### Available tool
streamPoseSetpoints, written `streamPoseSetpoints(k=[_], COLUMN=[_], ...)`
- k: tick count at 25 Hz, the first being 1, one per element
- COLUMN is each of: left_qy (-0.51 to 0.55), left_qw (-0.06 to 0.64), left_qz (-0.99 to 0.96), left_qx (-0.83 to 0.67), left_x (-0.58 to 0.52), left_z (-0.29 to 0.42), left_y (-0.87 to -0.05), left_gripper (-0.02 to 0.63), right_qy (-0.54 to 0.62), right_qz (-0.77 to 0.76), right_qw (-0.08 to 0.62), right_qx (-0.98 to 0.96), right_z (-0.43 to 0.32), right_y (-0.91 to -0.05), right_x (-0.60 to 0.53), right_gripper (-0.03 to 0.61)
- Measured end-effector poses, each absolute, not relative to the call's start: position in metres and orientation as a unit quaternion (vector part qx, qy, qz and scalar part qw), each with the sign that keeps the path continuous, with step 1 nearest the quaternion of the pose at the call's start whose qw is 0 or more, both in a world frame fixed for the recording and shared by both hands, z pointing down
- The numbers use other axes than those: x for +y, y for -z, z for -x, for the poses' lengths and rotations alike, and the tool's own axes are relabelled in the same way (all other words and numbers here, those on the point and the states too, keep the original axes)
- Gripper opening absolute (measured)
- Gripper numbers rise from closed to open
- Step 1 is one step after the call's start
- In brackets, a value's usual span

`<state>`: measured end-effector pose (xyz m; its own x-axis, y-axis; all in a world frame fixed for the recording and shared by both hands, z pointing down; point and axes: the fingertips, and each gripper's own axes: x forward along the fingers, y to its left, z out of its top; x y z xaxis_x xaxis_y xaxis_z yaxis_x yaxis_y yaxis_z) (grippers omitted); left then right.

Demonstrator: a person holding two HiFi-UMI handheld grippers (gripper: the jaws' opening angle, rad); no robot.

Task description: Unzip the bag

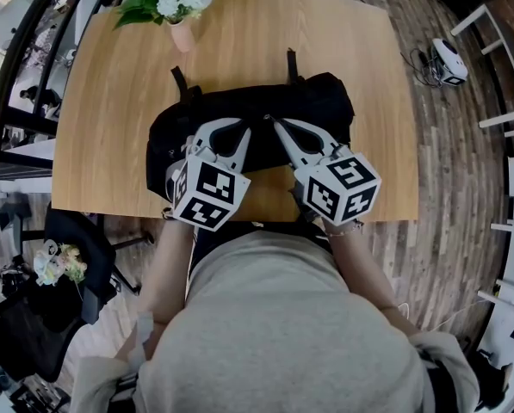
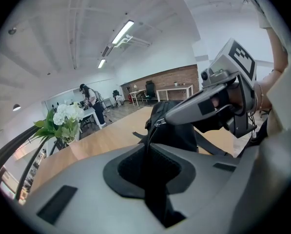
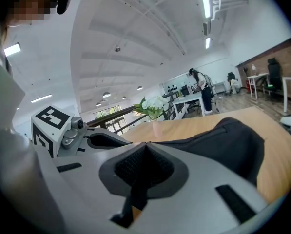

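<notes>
A black bag point(image 1: 325, 101) lies on the wooden table point(image 1: 239, 41), close to its near edge. Both grippers meet at the bag's top middle. My left gripper point(image 1: 251, 131) is shut on the black fabric beside the zipper; in the left gripper view the cloth fills the gap at its tips point(image 2: 147, 143) and the zipper line runs upward from there. My right gripper point(image 1: 274, 124) is shut, its tip pinching the small metal zipper pull point(image 2: 158, 123). In the right gripper view its jaws point(image 3: 146, 144) meet, with the bag point(image 3: 223, 140) bulging to the right.
A pink vase of white flowers point(image 1: 181, 34) stands at the table's far left. Two bag straps point(image 1: 291, 63) trail toward the far side. A black chair point(image 1: 76, 239) sits left of the person; white furniture point(image 1: 506, 76) and a small white device point(image 1: 448, 61) are on the floor, right.
</notes>
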<state>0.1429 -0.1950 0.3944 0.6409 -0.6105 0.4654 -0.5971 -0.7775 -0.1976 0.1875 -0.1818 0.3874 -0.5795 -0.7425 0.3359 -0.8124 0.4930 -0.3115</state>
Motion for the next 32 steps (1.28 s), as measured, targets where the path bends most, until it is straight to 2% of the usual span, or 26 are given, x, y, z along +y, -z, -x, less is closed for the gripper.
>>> streamPoseSetpoints(k=[32], left_qy=[0.241], left_qw=[-0.024], left_qz=[0.892], left_qx=[0.381], left_x=[-0.196], left_z=[-0.138], left_y=[-0.396], left_gripper=[0.044], right_qy=[-0.216], right_qz=[-0.538], right_qw=[0.053], right_qx=[-0.813], right_z=[-0.286], right_y=[-0.379], right_x=[-0.193], right_gripper=[0.009])
